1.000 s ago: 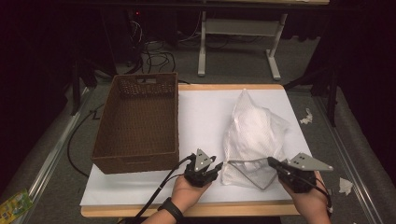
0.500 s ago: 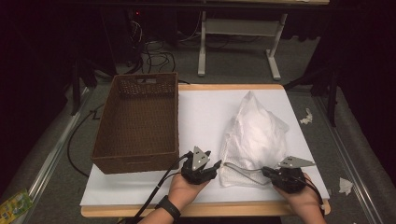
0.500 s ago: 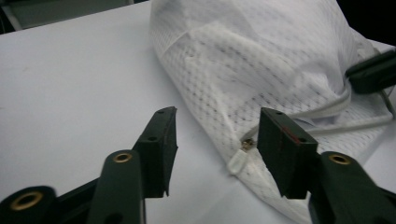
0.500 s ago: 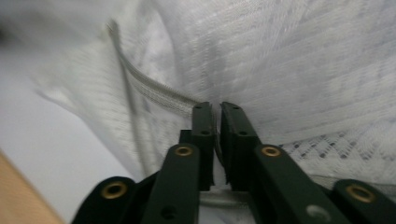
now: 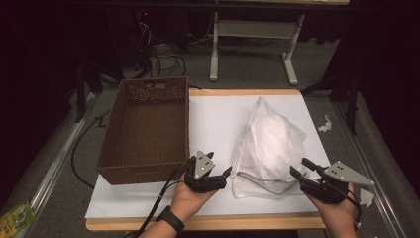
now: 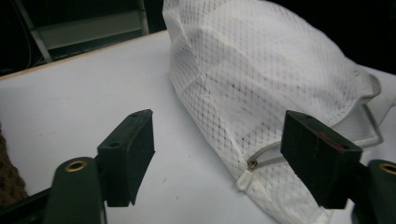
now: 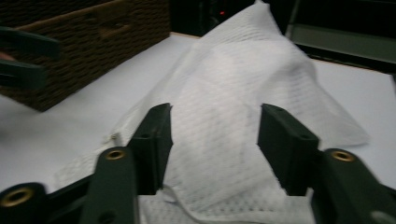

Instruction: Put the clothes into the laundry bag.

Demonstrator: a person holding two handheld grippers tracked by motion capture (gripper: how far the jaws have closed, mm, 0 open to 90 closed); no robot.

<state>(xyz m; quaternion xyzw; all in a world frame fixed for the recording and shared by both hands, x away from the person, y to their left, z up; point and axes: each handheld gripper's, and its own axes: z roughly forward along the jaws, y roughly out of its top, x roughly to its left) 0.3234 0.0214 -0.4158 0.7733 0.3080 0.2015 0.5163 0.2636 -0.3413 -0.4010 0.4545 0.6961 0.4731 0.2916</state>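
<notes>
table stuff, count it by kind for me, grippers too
white mesh laundry bag: 1
brown wicker basket: 1
handheld grippers, left gripper and right gripper: 2
total: 4

The mesh bag (image 5: 270, 144) lay on the surface (image 5: 218, 114), and everything else took its place from it; the basket (image 5: 146, 131) stood to the bag's left, just apart from it; the left gripper (image 5: 218, 176) hung by the bag's near left corner, beside the zipper pull (image 6: 243, 179); the right gripper (image 5: 302, 168) sat at the bag's near right corner; a scrap of paper (image 5: 325, 124) lay on the floor to the bag's right.
</notes>
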